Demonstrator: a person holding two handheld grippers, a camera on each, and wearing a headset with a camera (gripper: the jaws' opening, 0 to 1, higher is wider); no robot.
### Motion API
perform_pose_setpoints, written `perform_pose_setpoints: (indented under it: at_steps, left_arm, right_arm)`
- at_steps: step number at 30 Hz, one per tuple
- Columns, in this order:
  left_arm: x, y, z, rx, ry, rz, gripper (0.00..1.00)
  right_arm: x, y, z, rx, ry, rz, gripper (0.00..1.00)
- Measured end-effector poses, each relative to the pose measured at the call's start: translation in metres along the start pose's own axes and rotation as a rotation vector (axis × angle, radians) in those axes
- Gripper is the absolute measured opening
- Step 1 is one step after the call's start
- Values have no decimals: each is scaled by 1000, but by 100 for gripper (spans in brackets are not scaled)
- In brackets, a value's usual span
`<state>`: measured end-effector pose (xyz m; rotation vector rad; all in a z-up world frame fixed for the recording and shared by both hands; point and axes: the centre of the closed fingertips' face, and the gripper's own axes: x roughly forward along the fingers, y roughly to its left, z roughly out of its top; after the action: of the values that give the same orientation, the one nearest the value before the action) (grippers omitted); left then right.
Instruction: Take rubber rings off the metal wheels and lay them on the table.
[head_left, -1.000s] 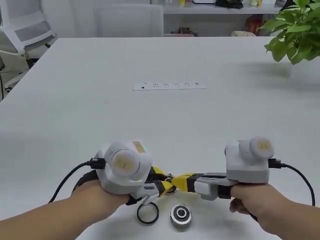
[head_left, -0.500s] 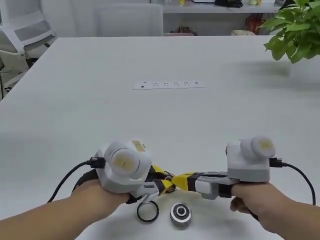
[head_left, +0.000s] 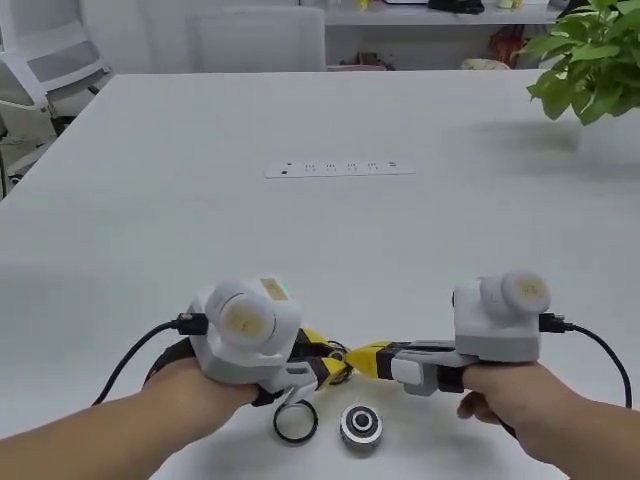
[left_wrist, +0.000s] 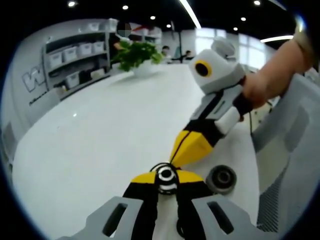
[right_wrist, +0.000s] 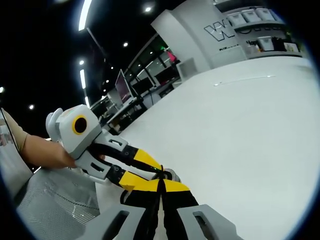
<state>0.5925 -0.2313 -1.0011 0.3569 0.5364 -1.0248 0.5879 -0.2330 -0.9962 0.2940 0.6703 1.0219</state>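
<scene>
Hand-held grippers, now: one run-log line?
left hand-held gripper: shut on held wheel | right hand-held gripper: shut, tips at that wheel | table: loose ring, second wheel

- We are reading a large pale "W" on the grey wall (left_wrist: 34, 78) in the left gripper view. The letters after it are running out of sight.
- We are making out wall lettering (right_wrist: 224, 31) in the right gripper view. It is starting with "W" and the rest is too blurred.
- We are finding the marks on the power strip (head_left: 339, 170) on the table (head_left: 150, 220) too small to read.
</scene>
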Motion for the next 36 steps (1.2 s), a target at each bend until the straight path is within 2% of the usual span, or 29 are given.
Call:
perform_pose_setpoints:
  at_steps: [10, 19, 27, 36]
  left_arm:
    - [0, 0, 1, -22, 0, -10, 13]
    - [-2, 3, 1, -6, 4, -8, 16]
    - [-6, 2, 4, -32, -14, -18, 15]
    - [-19, 4, 12, -55, -53, -25, 20]
  right_arm:
    - [-1, -1, 1, 0, -4, -5, 0]
    - [-1, -2, 2, 0, -8, -7, 0]
    - [-1, -1, 2, 2, -8, -2, 0]
    - [-2, 2, 3, 5, -11, 8, 0]
